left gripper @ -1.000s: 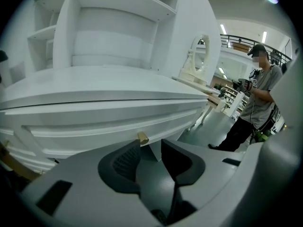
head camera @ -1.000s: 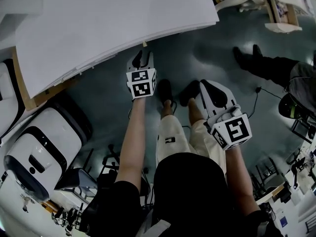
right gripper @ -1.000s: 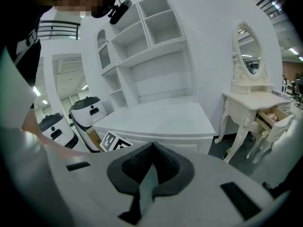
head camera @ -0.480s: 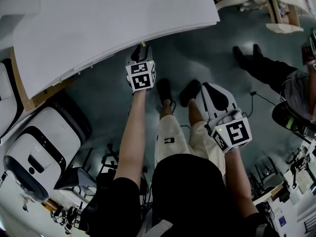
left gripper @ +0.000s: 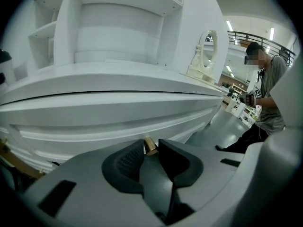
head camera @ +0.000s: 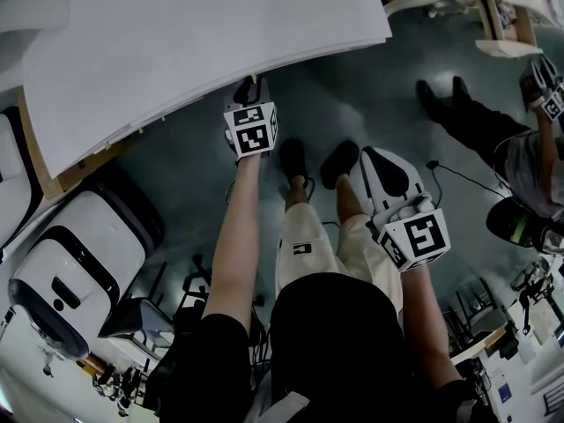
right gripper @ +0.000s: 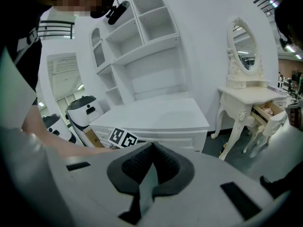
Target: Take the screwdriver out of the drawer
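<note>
The step in hand is opening the drawer, so the screwdriver is in no view; I judge it lies shut inside behind the drawer front (left gripper: 142, 129), which sits flush below the front edge of the white counter (head camera: 203, 33), about midway along that edge. The left tongs (head camera: 251, 83) are at the brass knob (left gripper: 149, 145). Their jaws have just been closing, the knob stands between the tips, and both pads appear to rest against its sides, so I read them as clenched on the knob, though only by the outermost part of the pads. That shallow hold is the weak point, because a small round knob can slip out of tips that bite only its crown. It would pay to seat the knob a little deeper between the ribbed pads before any pull. The tongs slant downward toward the drawer front, so the pull should run level along the drawer's own travel, straight back toward the person's legs. It should not follow the line of the tongs, which would drag the knob upward and could bind the drawer. A slow, even draw without twisting should carry it far enough out to show what lies inside. The right tongs (right gripper: 151, 146) hang well apart from the counter, over the floor beside the person's right leg, clenched on nothing. They will need to open before reaching into the drawer for the screwdriver.
</note>
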Demonstrator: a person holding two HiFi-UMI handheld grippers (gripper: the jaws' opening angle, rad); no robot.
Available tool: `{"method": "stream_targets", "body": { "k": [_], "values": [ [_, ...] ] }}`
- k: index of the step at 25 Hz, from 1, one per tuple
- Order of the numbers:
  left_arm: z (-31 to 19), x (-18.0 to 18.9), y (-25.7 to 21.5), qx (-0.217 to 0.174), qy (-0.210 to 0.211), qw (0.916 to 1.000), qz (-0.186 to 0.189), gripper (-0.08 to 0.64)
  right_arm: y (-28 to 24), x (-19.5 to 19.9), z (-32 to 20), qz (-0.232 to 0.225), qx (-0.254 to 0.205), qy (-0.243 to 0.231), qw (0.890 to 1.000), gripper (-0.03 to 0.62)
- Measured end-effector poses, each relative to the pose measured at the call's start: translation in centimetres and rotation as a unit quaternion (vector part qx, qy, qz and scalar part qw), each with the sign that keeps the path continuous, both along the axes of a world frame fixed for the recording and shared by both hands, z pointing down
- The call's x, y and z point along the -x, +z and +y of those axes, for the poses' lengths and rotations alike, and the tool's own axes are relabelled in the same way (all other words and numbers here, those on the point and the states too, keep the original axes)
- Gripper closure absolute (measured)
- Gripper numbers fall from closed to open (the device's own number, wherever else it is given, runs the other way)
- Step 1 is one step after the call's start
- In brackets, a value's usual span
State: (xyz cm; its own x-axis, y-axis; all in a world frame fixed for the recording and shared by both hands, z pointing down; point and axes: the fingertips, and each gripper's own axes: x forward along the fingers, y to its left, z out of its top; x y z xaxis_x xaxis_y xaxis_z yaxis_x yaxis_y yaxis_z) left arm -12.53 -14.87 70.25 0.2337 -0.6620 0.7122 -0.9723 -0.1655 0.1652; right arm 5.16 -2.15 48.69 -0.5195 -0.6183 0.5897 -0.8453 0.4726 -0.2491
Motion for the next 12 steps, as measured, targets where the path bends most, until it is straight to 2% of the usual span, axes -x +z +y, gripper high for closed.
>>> {"method": "stream_targets", "body": {
  "k": [12],
  "values": [
    [0.15, 0.21, 0.17, -0.001, -0.016, 0.9998, -0.008, 0.465, 0.2, -0.21, 0.24, -0.002, 0.002, 0.007, 1.0, 0.574]
  ]
}}
